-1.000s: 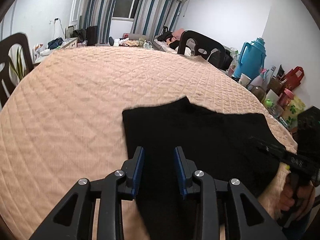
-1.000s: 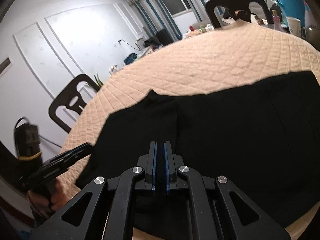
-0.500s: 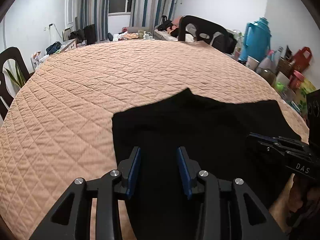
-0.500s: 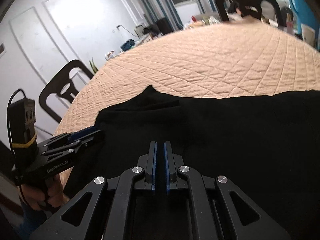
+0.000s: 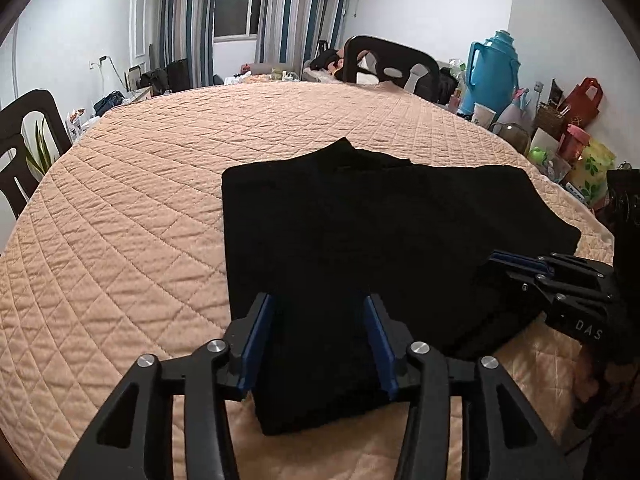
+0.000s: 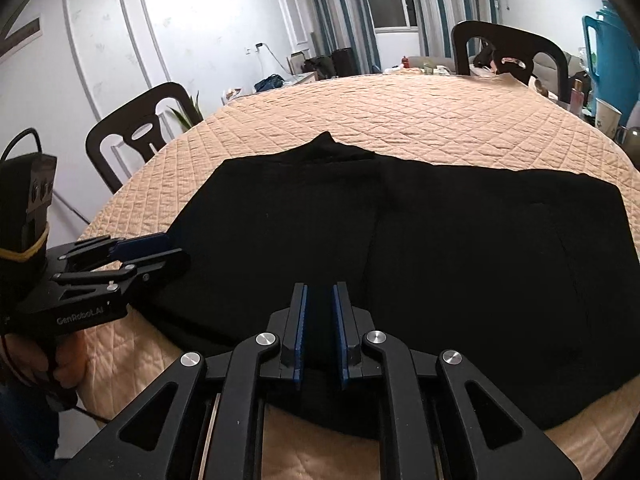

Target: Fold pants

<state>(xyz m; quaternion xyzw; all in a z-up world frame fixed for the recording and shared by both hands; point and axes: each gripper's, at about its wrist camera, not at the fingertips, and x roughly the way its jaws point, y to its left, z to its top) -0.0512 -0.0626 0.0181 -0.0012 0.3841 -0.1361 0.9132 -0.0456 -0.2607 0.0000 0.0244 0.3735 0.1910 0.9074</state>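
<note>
The black pants [image 5: 360, 232] lie folded flat on the peach quilted table [image 5: 140, 200]; they also show in the right wrist view [image 6: 440, 260]. My left gripper [image 5: 318, 320] is open, its fingers straddling the near edge of the pants, holding nothing. My right gripper [image 6: 320, 312] is slightly open over the pants' near edge, with a narrow gap and nothing clamped. The right gripper shows at the right of the left wrist view [image 5: 520, 268]; the left gripper shows at the left of the right wrist view [image 6: 152, 248].
Dark chairs stand around the table [image 5: 384, 60] [image 6: 136, 132]. A blue thermos [image 5: 494, 72], cups and bags crowd the right side beyond the table edge. The table stretches far beyond the pants [image 6: 400, 112].
My right gripper, shut before, has opened a little. My left gripper has spread wider. Both have drawn back slightly toward the pants' near edge.
</note>
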